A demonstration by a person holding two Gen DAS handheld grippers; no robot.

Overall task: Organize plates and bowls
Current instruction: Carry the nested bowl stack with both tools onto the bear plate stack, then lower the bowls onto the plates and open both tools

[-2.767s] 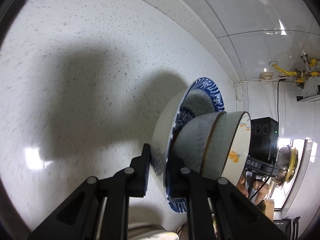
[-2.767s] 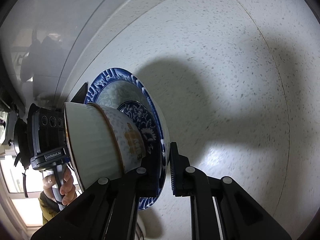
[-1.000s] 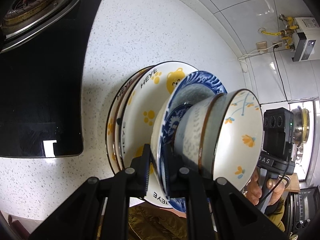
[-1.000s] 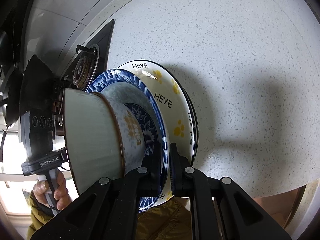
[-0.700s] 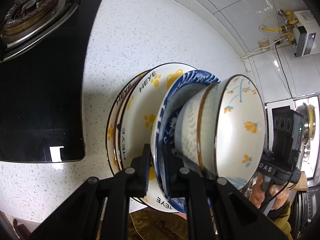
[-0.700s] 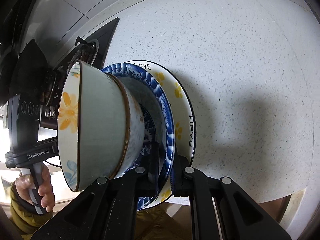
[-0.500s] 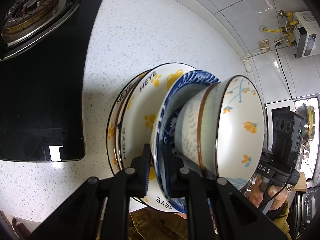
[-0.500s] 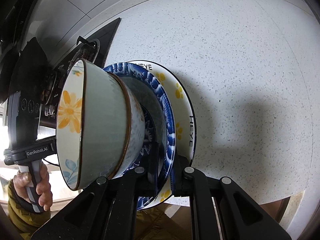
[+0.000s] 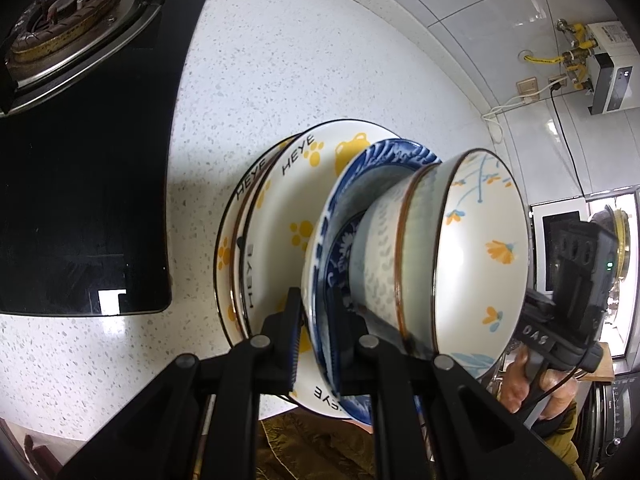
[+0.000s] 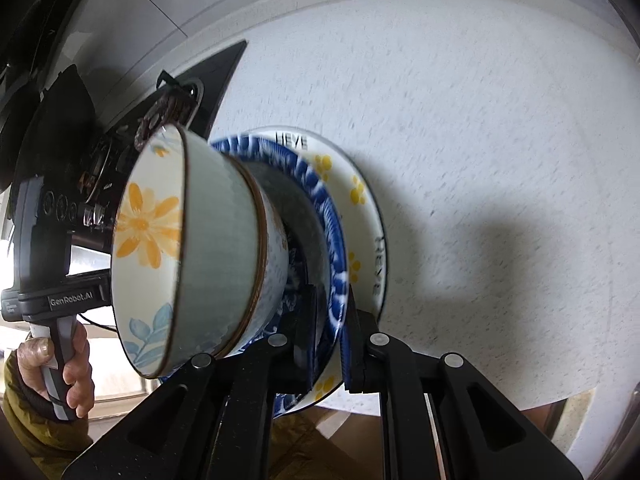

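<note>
While both hand-held grippers clamp blue plate (image 9: 340, 184) (bowls (image 10: 224, 248) aboard), lower rim hidden.

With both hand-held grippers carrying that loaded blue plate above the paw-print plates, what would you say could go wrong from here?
1. The two stacked bowls merely sit on the blue-patterned plate; any tilt could slide them off.
2. The left hand-held gripper and right hand-held gripper pinch only the plate's rim, so uneven lowering may twist it loose.
3. Setting down off-centre on the HEYE plates risks chipping.
</note>
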